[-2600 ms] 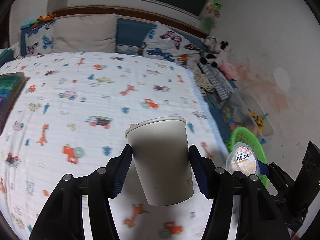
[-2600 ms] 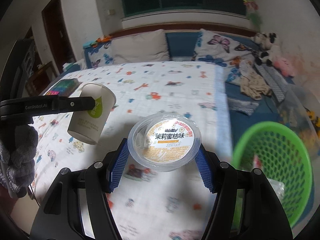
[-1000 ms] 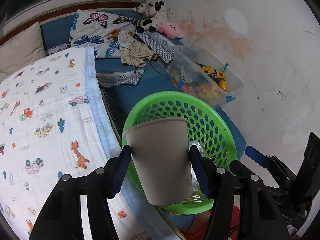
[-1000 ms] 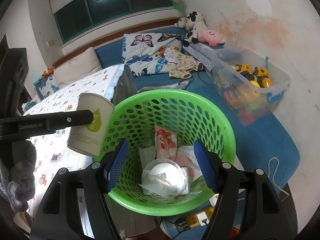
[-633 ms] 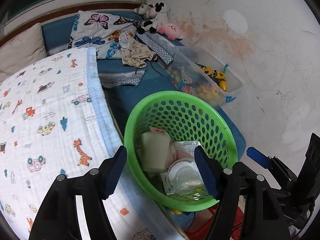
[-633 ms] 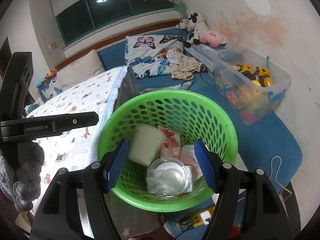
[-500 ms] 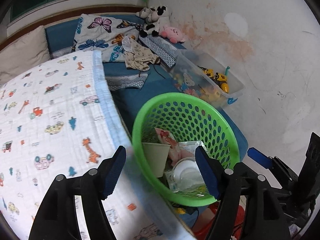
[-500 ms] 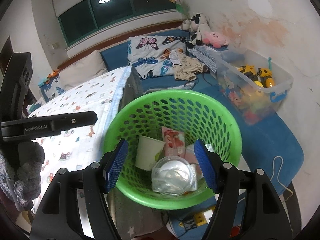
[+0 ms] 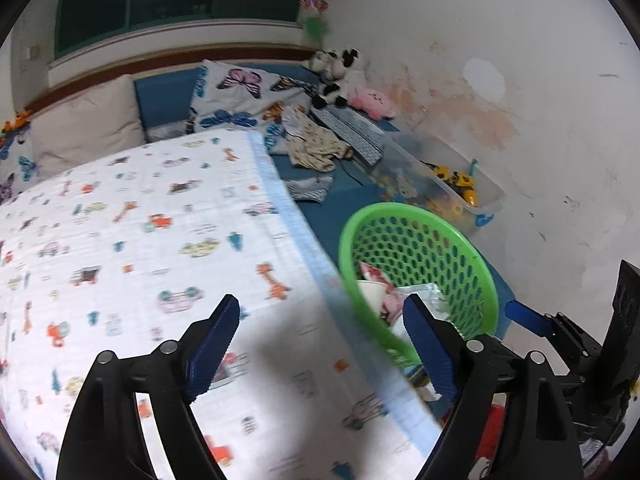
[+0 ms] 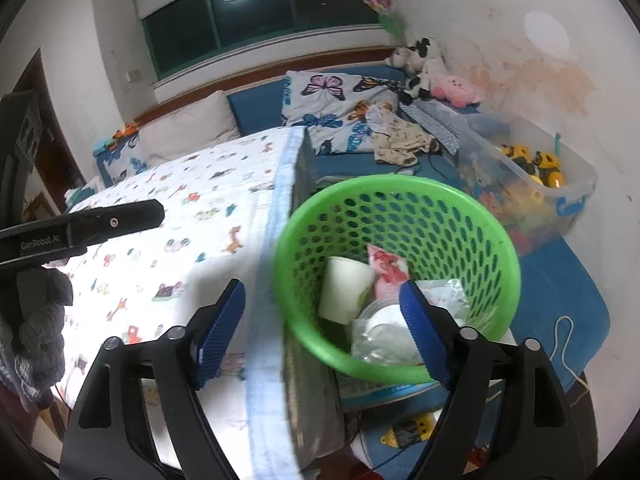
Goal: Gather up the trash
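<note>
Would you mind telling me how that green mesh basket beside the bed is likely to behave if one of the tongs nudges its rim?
The green basket is thin perforated plastic, so the rim would probably flex. It holds only a paper cup, a clear plastic tub and wrappers, so it is likely light and may slide or tip easily.

- Left wrist view looks along its fingers from above the patterned blanket [image 9: 160, 220], toward the window; green basket [image 9: 472, 256] at four o'clock.
- Right wrist view sits nearer, looking down into the basket [image 10: 500, 240].
- Both share basket, blanket, toy bin [image 10: 576, 184].
</note>
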`<state>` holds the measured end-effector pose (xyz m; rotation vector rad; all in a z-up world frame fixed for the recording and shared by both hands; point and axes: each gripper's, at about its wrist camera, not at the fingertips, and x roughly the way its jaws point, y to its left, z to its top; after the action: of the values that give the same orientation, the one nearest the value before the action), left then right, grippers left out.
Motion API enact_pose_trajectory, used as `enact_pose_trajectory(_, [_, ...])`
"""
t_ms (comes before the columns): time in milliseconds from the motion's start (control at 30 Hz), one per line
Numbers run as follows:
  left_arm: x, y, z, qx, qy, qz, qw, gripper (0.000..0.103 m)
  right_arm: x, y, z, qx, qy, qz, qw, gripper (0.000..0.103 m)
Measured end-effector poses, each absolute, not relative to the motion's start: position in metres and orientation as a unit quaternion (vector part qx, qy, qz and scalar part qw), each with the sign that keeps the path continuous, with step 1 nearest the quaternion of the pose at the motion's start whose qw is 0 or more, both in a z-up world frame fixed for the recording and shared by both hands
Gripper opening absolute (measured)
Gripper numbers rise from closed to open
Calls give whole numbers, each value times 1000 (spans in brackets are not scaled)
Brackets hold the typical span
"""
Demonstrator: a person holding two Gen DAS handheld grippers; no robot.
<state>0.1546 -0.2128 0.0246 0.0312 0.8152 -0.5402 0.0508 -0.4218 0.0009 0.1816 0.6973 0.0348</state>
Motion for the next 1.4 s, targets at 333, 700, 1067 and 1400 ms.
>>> enact_pose_trajectory(333, [130, -153, 31, 20, 363, -216, 906, 91, 44, -371, 6, 69, 339, 41, 937, 88])
enact_pose_trajectory(700, [106, -102, 31, 7, 348, -185, 919, 95, 33, -338, 7, 59, 342, 50, 937, 94])
enact_pose_trajectory(1067, [80, -62, 24, 6, 335, -147, 931, 96, 22, -317, 7, 73, 339, 61, 936, 97])
enact_pose_trajectory(1400, [66, -48, 27, 13, 323, -127, 938, 96, 17, -306, 9, 66, 333, 62, 939, 98])
